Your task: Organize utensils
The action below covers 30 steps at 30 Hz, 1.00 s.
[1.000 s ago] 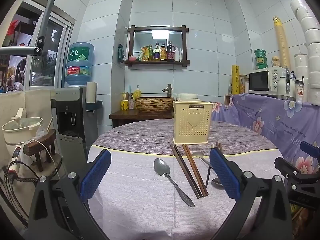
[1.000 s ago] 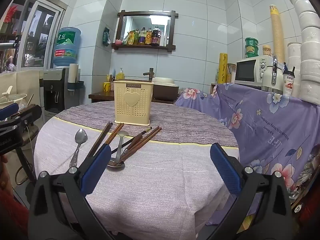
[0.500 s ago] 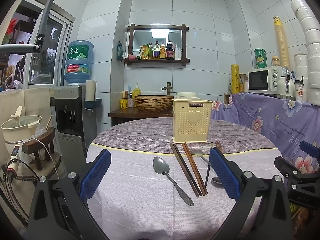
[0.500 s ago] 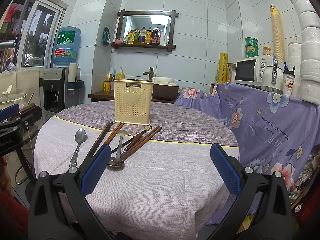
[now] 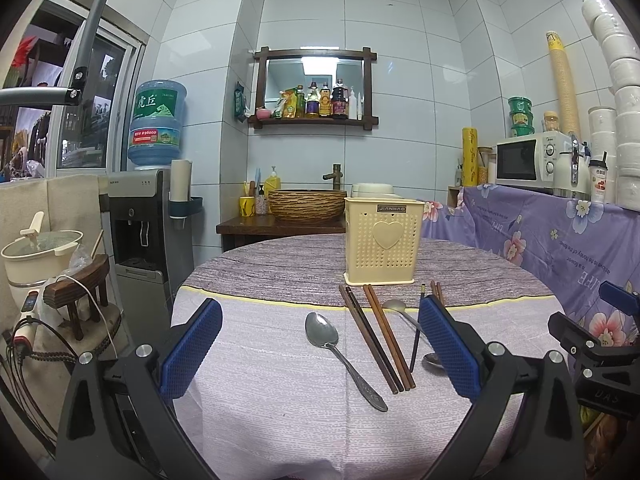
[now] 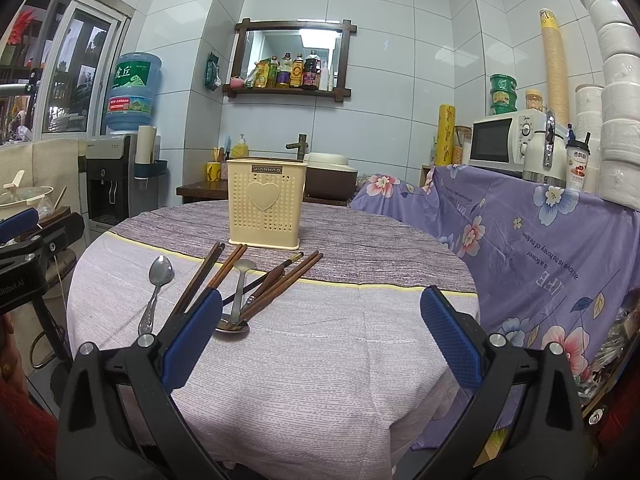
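Observation:
A cream utensil holder (image 5: 382,246) with a heart stands upright at the back of the round table; it also shows in the right wrist view (image 6: 266,204). In front of it lie a steel spoon (image 5: 340,356), brown chopsticks (image 5: 376,338) and a second spoon (image 5: 412,322) partly hidden behind my finger. The right wrist view shows the spoon (image 6: 154,292), chopsticks (image 6: 204,276), more chopsticks (image 6: 286,280) and the second spoon (image 6: 237,300). My left gripper (image 5: 320,350) is open and empty above the table's near side. My right gripper (image 6: 320,338) is open and empty, to the right of the utensils.
The table wears a lilac cloth (image 5: 280,400). A counter with purple floral cloth (image 6: 540,240), a microwave (image 6: 502,142) and stacked paper rolls stand on the right. A water dispenser (image 5: 140,224) and a pot on a stool (image 5: 40,256) stand on the left.
The left wrist view has drifted slightly, so the scene sits a little lower and left in frame. The utensils and holder have not moved. Both grippers stay open.

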Tool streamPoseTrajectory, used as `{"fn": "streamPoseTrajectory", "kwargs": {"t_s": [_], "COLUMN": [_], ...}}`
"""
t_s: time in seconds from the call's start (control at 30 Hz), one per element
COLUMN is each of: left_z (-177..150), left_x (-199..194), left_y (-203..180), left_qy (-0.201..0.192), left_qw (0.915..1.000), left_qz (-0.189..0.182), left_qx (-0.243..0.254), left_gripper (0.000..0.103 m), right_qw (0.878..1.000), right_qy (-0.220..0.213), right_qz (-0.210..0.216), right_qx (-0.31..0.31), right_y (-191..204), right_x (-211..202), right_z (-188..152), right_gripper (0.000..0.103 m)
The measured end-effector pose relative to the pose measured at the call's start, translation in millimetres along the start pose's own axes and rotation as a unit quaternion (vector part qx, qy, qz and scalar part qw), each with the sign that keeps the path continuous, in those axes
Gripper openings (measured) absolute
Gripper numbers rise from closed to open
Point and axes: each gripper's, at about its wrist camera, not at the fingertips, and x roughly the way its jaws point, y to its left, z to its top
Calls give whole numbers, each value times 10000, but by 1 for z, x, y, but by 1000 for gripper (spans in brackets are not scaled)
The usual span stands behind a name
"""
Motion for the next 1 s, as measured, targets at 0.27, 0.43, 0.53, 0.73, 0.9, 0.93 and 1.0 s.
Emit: {"fn": "streamPoseTrajectory", "kwargs": {"t_s": [0.27,0.43,0.53,0.73,0.9,0.93,1.0], "left_z": [-1,0,-1,-2,-1,-1,-2], "left_x": [1,1,1,1,1,1,1], "left_y": [-1,0,0,0,0,0,0], "left_qy": [11,8,9,11,13,13,14], "left_qw": [10000,10000,10000,10000,10000,10000,10000], "left_qz": [-3,-5,-5,-4,-5,-3,-6], "left_qx": [-2,-5,-5,-7,-5,-5,-5], "left_gripper": [98,98,98,98,98,98,98], "right_qw": [10000,10000,10000,10000,10000,10000,10000], "right_qy": [8,6,7,10,10,10,11], "right_qz": [-1,-5,-4,-5,-5,-7,-8], "right_qx": [2,1,-2,-6,-6,-8,-5], "right_y": [2,2,2,2,2,2,2], "right_x": [-1,-1,-1,-1,-1,-1,0], "right_z": [1,1,1,1,2,2,2], "right_gripper": [98,98,98,98,98,98,98]}}
